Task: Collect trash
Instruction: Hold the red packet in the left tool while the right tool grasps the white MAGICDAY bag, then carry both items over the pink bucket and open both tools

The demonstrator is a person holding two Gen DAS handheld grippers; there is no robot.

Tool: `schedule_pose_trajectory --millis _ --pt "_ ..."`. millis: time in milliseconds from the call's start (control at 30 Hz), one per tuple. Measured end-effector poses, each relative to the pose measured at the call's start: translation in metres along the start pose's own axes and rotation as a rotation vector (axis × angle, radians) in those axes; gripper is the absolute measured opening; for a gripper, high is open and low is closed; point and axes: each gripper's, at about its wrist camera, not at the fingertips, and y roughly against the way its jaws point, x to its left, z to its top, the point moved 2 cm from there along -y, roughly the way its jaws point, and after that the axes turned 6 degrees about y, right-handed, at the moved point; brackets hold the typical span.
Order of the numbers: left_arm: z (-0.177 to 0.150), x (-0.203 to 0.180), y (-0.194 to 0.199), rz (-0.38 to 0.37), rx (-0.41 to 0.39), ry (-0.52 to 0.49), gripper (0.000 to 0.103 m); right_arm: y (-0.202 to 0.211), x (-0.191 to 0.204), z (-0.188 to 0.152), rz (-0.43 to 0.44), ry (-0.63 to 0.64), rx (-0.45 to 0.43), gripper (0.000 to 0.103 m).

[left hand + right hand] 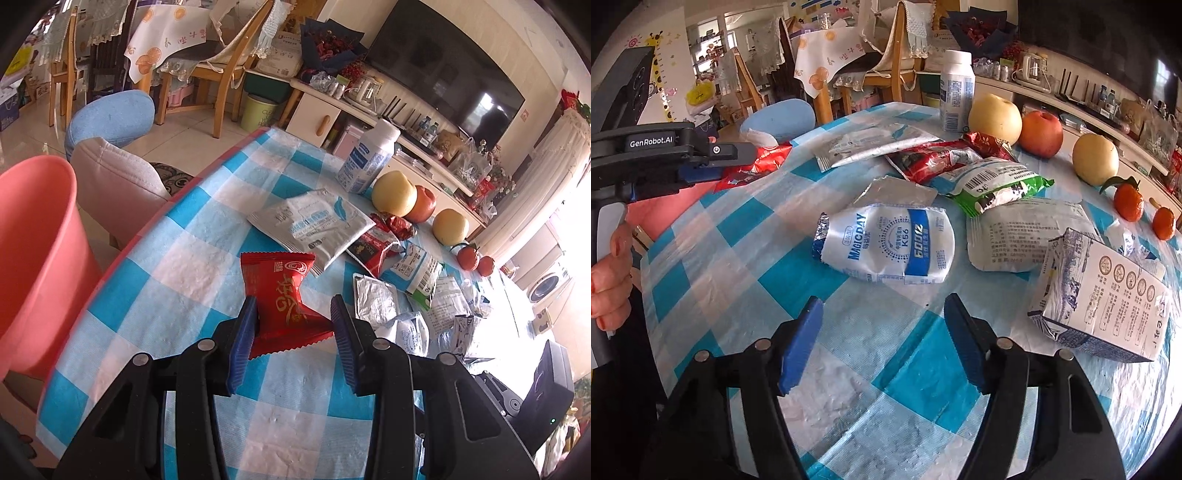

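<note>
Checked tablecloth (192, 236); pink bin (33, 258) only beside left claw (293, 314)

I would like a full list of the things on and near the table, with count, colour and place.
red wrapper: 1, red, between left gripper's pads
bin: 1, pink, beside table
bottle: 1, white, far edge
pears: 2, yellow, beside apple
apple: 1, red, between pears
tangerines: 2, orange, right edge
MAGICDAY pouch: 1, white-blue, centre
carton: 1, white-blue, right
tablecloth: 1, blue-white check
left gripper: shut on wrapper
right gripper: open, empty
</note>
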Motion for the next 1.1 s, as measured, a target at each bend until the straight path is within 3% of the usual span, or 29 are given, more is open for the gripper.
schedule_pose_trajectory --millis 33,300,500,967,1000,1100 --pt "0.002 0.002 0.002 0.001 -0.006 0.001 0.042 0.000 0.002 0.002 -0.006 0.008 -0.003 0.081" --pt "0.009 0.007 0.009 0.010 -0.029 -0.009 0.042 -0.017 0.017 0.016 -0.048 0.097 0.012 0.088" --pt "0.009 0.006 0.009 0.021 -0.037 -0.037 0.042 -0.030 0.013 0.030 -0.037 0.033 0.016 0.095" --pt "0.008 0.010 0.010 0.014 -0.028 -0.036 0.042 -0.054 -0.001 0.045 -0.085 0.015 0.068 0.096" --pt "0.008 0.010 0.010 0.013 -0.028 -0.036 0.042 -0.053 -0.002 0.045 -0.088 0.007 0.062 0.094" --pt "0.008 0.011 0.011 0.009 -0.028 -0.034 0.042 -0.050 -0.008 0.041 -0.085 -0.039 0.061 0.072"
